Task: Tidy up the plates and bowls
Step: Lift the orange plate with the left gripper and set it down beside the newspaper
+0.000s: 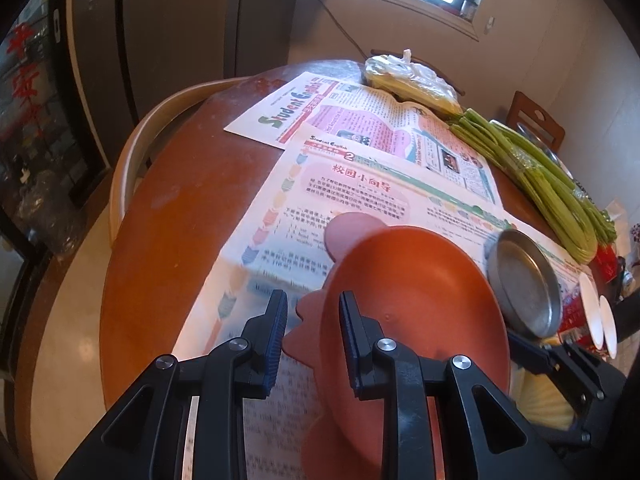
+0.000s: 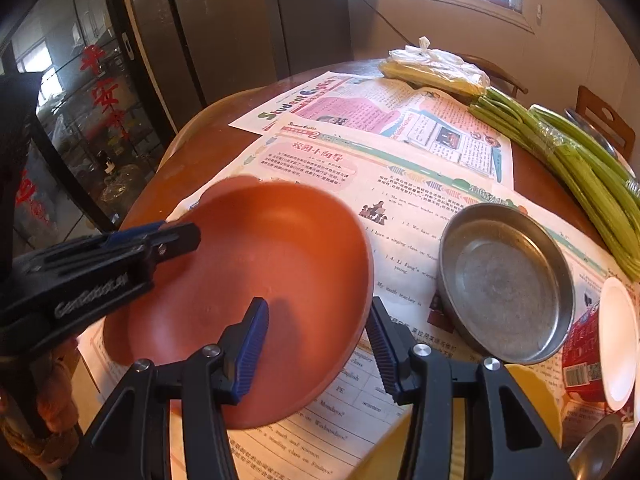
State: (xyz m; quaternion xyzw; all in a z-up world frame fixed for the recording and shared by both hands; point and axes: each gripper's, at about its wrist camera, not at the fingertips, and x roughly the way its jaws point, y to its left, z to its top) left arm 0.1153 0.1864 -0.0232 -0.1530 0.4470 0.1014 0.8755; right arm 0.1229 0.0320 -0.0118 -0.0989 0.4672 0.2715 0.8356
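An orange-red plate (image 2: 256,276) lies tilted over the newspaper on the round table; it also shows in the left wrist view (image 1: 416,304). My left gripper (image 1: 313,336) is open with its jaws straddling the plate's left rim. It shows in the right wrist view (image 2: 176,236) at the plate's left edge. My right gripper (image 2: 318,340) is open with its jaws straddling the plate's near right rim. A round metal dish (image 2: 506,282) sits just right of the plate, and shows in the left wrist view (image 1: 524,284) too.
Newspapers (image 2: 400,148) cover the brown table (image 2: 192,160). Green vegetable stalks (image 2: 580,176) and a plastic bag (image 2: 436,68) lie at the far right. A white dish (image 2: 618,340) and a red packet (image 2: 580,356) are at the right edge. A glass cabinet (image 2: 80,128) stands left.
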